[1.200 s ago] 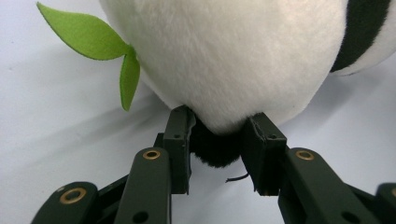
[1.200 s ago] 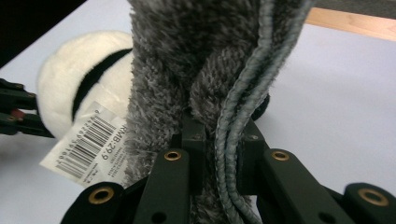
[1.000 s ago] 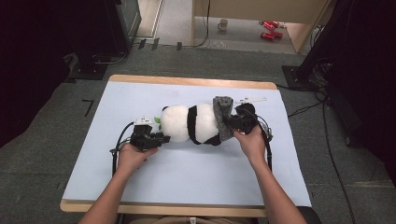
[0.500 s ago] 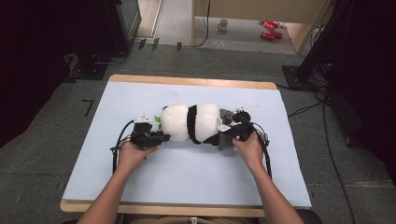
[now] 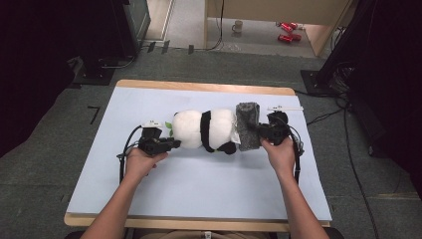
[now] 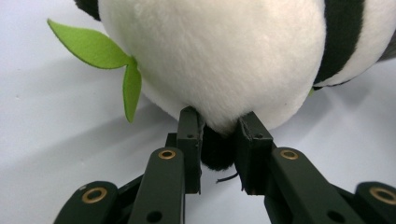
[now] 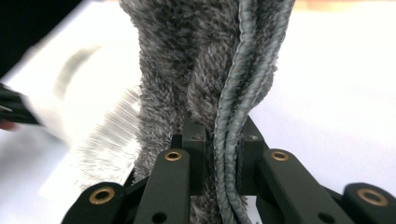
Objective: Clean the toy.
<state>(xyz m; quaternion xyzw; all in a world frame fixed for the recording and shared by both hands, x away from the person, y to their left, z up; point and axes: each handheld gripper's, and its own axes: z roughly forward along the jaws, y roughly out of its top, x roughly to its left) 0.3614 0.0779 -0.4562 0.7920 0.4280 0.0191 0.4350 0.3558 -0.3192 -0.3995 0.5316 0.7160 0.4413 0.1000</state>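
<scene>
Plush and light, the panda toy [image 5: 206, 130] lies mid-frame on the table [image 5: 199, 184], yielding under any pinch. Left gripper [image 6: 219, 140] has just clenched onto its black ear; right gripper [image 7: 222, 140] grips the grey fleece cloth [image 5: 248, 124] by its stitched hem, a firm handhold.

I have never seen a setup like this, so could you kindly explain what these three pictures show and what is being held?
There is no robot here: a person holds a hand-held gripper in each hand at a table with a pale blue top. The high view looks down from above. The other two pictures come from cameras riding on each gripper, looking along its black jaws. A plush panda lies on the table. The left gripper has just closed on a dark bit of the panda's end. The right gripper is shut on a grey fuzzy cloth, pinched along its stitched edge.
</scene>
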